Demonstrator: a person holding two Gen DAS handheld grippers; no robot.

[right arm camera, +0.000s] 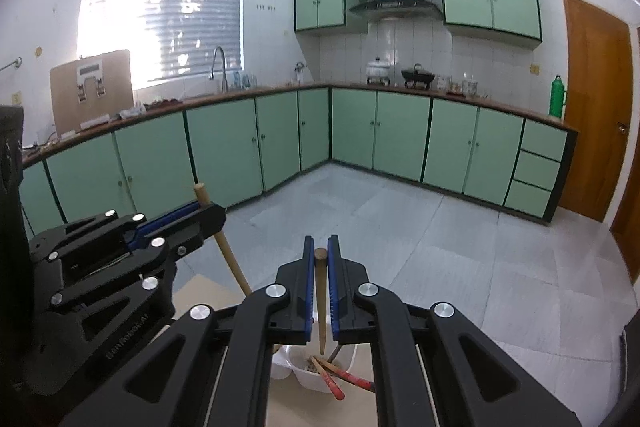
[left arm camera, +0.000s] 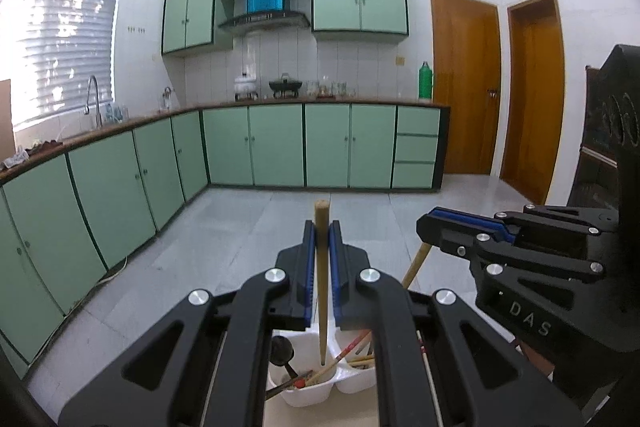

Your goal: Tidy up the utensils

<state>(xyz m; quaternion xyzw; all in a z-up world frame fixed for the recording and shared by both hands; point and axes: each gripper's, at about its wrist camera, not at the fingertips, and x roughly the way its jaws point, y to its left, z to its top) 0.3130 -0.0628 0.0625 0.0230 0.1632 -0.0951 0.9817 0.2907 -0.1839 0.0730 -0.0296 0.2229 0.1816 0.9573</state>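
My left gripper (left arm camera: 321, 227) is shut on a wooden chopstick (left arm camera: 321, 267), held upright with its thin tip down in a white divided utensil holder (left arm camera: 308, 393). My right gripper (right arm camera: 320, 242) is shut on a second wooden chopstick (right arm camera: 321, 299), its tip over the same holder (right arm camera: 288, 363). The holder contains several red-tipped chopsticks (left arm camera: 316, 375) and a dark spoon (left arm camera: 282, 349). In the left wrist view the right gripper (left arm camera: 430, 227) shows at the right. In the right wrist view the left gripper (right arm camera: 212, 213) shows at the left with its chopstick (right arm camera: 228, 247).
The holder stands on a beige table surface (right arm camera: 200, 291). Beyond is grey tiled floor (right arm camera: 400, 227), green cabinets (left arm camera: 280, 147) along the walls, and wooden doors (left arm camera: 466, 83) to the right.
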